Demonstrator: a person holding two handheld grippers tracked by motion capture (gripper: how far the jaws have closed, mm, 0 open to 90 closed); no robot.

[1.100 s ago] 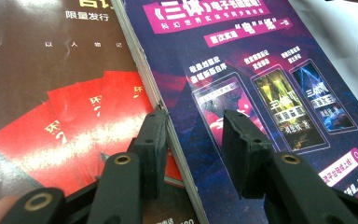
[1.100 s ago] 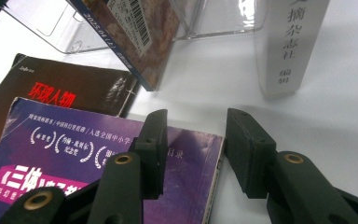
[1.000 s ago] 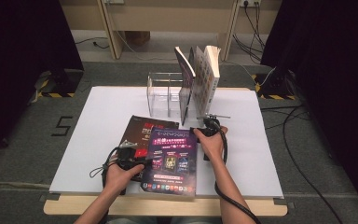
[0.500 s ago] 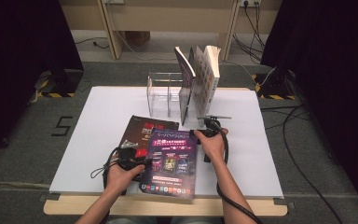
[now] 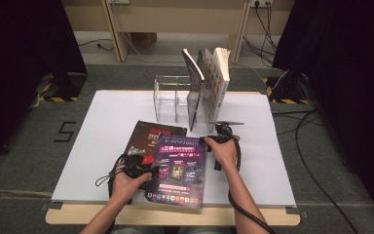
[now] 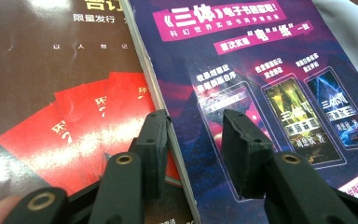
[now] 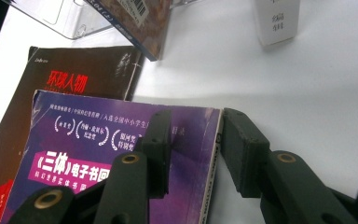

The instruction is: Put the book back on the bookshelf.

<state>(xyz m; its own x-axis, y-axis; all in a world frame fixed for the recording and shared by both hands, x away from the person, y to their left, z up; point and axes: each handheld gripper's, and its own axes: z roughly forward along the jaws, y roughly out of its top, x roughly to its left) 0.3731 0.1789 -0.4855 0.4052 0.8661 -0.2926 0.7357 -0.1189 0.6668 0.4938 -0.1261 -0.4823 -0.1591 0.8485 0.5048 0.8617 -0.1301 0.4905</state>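
The table [image 5: 102, 146] carried a clear rack [image 5: 170, 100] with upright books [image 5: 214, 85] near its far edge. The purple book [image 5: 177, 170] lay by the near edge, overlapping a brown magazine [image 5: 143, 139]. The left gripper [image 5: 139, 168] straddled its left edge, jaws apart. The right gripper [image 5: 214, 141] straddled its far right corner, jaws just closing, not yet pinching.

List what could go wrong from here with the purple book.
1. The right tongs, jaws just closing, straddle only the purple book's top corner; the pinch may slip.
2. The left tongs straddle its edge over the brown magazine, and could catch both.
3. Lifted, it may knock the leaning books in the clear rack.
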